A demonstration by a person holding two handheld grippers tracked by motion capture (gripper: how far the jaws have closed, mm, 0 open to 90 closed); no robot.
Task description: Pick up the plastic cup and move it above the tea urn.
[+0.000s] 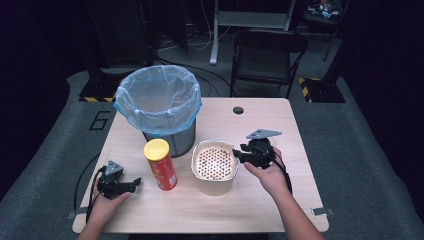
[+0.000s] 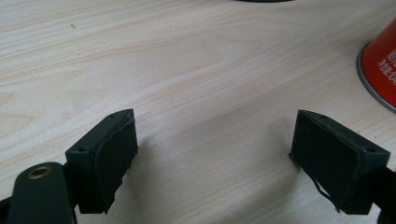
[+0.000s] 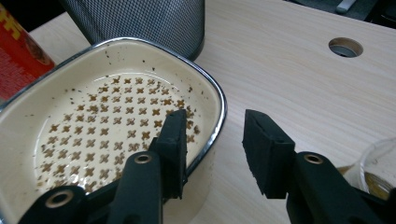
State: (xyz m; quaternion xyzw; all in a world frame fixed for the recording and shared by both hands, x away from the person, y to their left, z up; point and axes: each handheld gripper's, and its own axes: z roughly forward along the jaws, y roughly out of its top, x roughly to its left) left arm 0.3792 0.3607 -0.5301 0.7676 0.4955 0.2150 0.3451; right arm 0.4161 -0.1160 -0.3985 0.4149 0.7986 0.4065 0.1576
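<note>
High view: a pale wood-grain counter with rounded corners and a round cable hole near its far edge stands on grey carpet in a dark room. Behind it are a black folding chair, a desk frame with trailing cables, and yellow-black striped tape on the floor. At the counter's far left stands a metal mesh bin, cylindrical, lined with a thin, crinkled blue-white bag. Just in front of it is a tall red can with a yellow lid, upright. Beside the can, near mid-counter, sits the tub: cream, rounded-square, with a perforated floor speckled brown. The right gripper is at the tub's right rim, a grey three-cornered plate on top. The left gripper lies low at the near left corner, near the can but apart from it.

Left gripper view: two black, matte, blocky fingers stand wide apart over bare, smooth wood grain, with nothing between them. The can's red base with its metal rim shows at the right edge.

Right gripper view: the fingers straddle the tub's shiny chrome-edged rim, one inside the tub, one outside over the counter. Whether either finger touches the wall I cannot tell; the gap is moderate. The tub's floor carries rows of small cross-shaped holes. The bin's fine mesh rises behind, and a clear glass edge shows at lower right.
</note>
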